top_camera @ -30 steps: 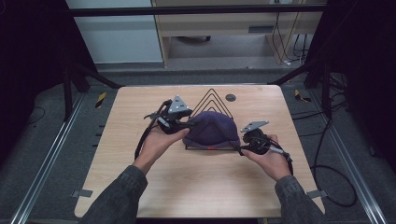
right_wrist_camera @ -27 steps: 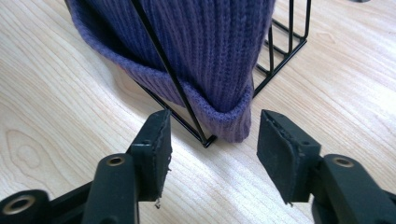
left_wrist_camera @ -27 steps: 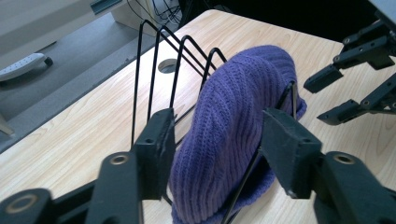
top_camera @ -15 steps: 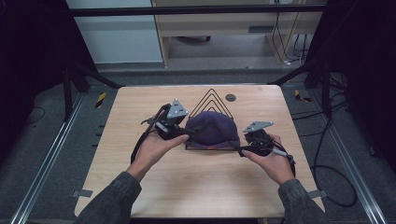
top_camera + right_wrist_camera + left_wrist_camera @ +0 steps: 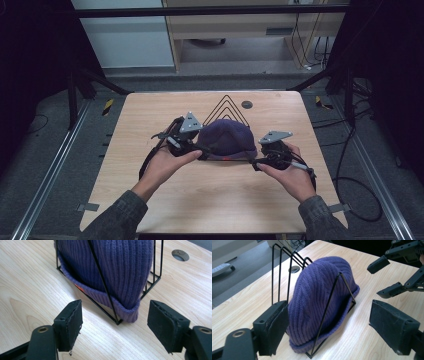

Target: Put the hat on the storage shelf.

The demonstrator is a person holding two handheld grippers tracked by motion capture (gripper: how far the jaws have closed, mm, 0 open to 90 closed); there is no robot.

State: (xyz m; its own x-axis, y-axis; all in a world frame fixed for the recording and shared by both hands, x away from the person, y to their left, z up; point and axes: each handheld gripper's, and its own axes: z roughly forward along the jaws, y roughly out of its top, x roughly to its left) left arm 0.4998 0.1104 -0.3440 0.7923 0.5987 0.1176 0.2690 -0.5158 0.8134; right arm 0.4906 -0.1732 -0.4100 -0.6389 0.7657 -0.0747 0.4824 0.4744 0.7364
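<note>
Partly hidden rack (image 5: 277,270), beanie (image 5: 317,297) w/in

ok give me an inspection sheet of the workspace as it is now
surface: light wood table with a round hole near the far edge
job's things: purple knit hat pushed in among the triangles of a black wire rack, brim toward the person
clutter: nothing seen
grippers: left gripper open at the hat's left end; right gripper open at its right end, jaws either side of the rack's corner; neither grips anything
cables: black cable loops from the left gripper; more cables on the floor at right
surroundings: metal frame rails, grey floor, pale cabinet behind the table
</note>
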